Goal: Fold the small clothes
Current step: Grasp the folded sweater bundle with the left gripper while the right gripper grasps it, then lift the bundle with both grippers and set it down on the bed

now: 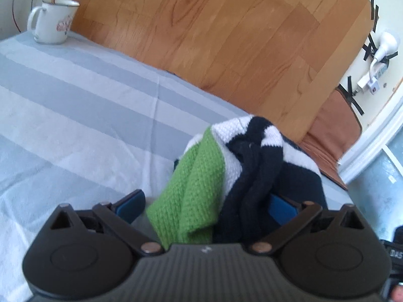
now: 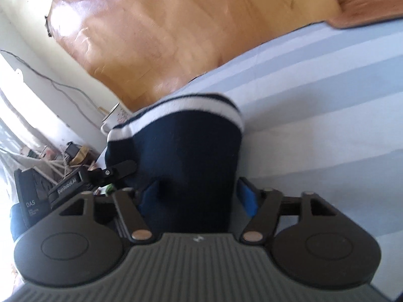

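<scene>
- A white mug (image 1: 51, 22) with a stick in it stands at the far left corner of the striped cloth (image 1: 75, 105) that covers the table, right by the wooden board (image 1: 214, 32)
- The left gripper (image 1: 205, 210) has its jaws spread wide; the knitted garment (image 1: 226, 166), green, white and dark blue, bunches up between the blue pads (image 1: 131, 207), and whether they press on it I cannot tell
- To the right, on the wall, a white plug and cable (image 1: 380, 50) are taped in place
- The right gripper (image 2: 199, 198) also stands wide, with the dark blue part of the garment (image 2: 186, 151), edged in white stripes, lying between its fingers and draped over the striped cloth (image 2: 327, 125); the right pad (image 2: 248, 198) sits just clear of the fabric
</scene>
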The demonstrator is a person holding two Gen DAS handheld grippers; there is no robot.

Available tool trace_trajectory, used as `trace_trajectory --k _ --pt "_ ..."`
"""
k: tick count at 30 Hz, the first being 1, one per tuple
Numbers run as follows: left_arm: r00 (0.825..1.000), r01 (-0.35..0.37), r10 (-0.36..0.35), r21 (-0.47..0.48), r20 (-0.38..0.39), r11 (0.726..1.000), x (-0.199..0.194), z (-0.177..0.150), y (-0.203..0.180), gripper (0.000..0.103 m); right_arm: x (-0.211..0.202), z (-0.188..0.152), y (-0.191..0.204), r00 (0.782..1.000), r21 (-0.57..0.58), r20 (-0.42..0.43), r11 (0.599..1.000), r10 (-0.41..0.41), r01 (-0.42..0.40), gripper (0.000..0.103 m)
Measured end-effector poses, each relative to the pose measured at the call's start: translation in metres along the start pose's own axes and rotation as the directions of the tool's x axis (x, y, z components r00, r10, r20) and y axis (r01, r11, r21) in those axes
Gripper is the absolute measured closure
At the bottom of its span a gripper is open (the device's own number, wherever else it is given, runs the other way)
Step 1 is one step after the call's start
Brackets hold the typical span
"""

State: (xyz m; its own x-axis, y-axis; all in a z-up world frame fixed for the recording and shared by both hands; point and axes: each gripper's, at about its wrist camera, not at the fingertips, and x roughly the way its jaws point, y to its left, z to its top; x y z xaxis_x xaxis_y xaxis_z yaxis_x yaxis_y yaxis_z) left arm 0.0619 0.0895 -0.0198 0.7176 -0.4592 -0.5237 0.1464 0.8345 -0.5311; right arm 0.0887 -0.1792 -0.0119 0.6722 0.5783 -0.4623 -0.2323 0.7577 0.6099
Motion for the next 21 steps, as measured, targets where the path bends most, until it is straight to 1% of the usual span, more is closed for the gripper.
trace_trajectory --k 3,5,6,8,9,10,11,12,14,15,17,19,21 --pt "0.996 0.074 -0.075 -0.041 -0.045 0.996 -0.006 0.003 0.008 0.0 -0.002 0.0 -0.005 1.0 -0.001 0.009 1.0 0.022 -0.022 0.022" --pt "0.99 0.114 -0.118 -0.059 -0.082 0.992 -0.001 0.003 0.01 0.0 0.004 0.001 -0.01 0.999 0.019 0.006 0.999 0.034 -0.034 0.022" --pt "0.989 0.12 -0.124 -0.054 -0.08 0.991 0.0 0.002 0.01 0.0 0.008 0.001 -0.012 0.999 0.031 -0.004 0.999 0.04 -0.04 0.022" --pt "0.991 0.111 -0.113 -0.037 -0.074 0.993 0.003 0.0 0.005 0.001 0.013 0.001 -0.01 0.998 0.025 0.002 0.997 0.066 -0.066 0.022" --pt "0.991 0.109 -0.111 -0.034 -0.071 0.993 0.005 -0.001 0.003 0.001 0.018 0.001 -0.007 0.997 0.008 -0.005 0.997 0.073 -0.073 0.024" --pt "0.992 0.108 -0.11 -0.034 -0.066 0.994 0.007 -0.001 0.001 0.003 0.023 0.002 -0.001 0.998 -0.021 -0.007 0.998 0.062 -0.062 0.031" --pt "0.992 0.104 -0.106 -0.035 -0.061 0.994 0.009 -0.001 -0.002 0.005 0.025 0.001 0.004 0.999 -0.056 -0.003 0.997 0.046 -0.047 0.035" --pt "0.994 0.093 -0.095 -0.032 -0.056 0.995 0.012 -0.001 -0.004 0.006 0.026 0.001 0.008 0.999 -0.09 0.007 0.995 0.04 -0.039 0.044" --pt "0.995 0.079 -0.081 -0.03 -0.056 0.996 0.018 0.004 -0.011 0.006 0.023 0.004 0.015 0.998 -0.138 0.036 0.989 0.053 -0.047 0.051" --pt "0.995 0.084 -0.086 -0.034 -0.058 0.996 0.022 0.008 -0.015 0.006 0.022 0.007 0.018 0.997 -0.167 0.055 0.985 0.053 -0.043 0.054" --pt "0.992 0.115 -0.116 -0.017 -0.055 0.993 0.028 0.02 -0.023 0.013 0.017 0.013 0.027 0.992 -0.244 0.119 0.97 0.037 -0.007 0.055" --pt "0.989 0.141 -0.14 0.016 -0.04 0.99 0.036 0.038 -0.039 0.015 0.012 0.026 0.03 0.98 -0.299 0.198 0.954 0.023 0.038 0.056" --pt "0.987 0.162 -0.162 0.064 -0.01 0.985 0.049 0.06 -0.06 0.015 0.008 0.044 0.026 0.965 -0.314 0.261 0.947 0.023 0.063 0.056"
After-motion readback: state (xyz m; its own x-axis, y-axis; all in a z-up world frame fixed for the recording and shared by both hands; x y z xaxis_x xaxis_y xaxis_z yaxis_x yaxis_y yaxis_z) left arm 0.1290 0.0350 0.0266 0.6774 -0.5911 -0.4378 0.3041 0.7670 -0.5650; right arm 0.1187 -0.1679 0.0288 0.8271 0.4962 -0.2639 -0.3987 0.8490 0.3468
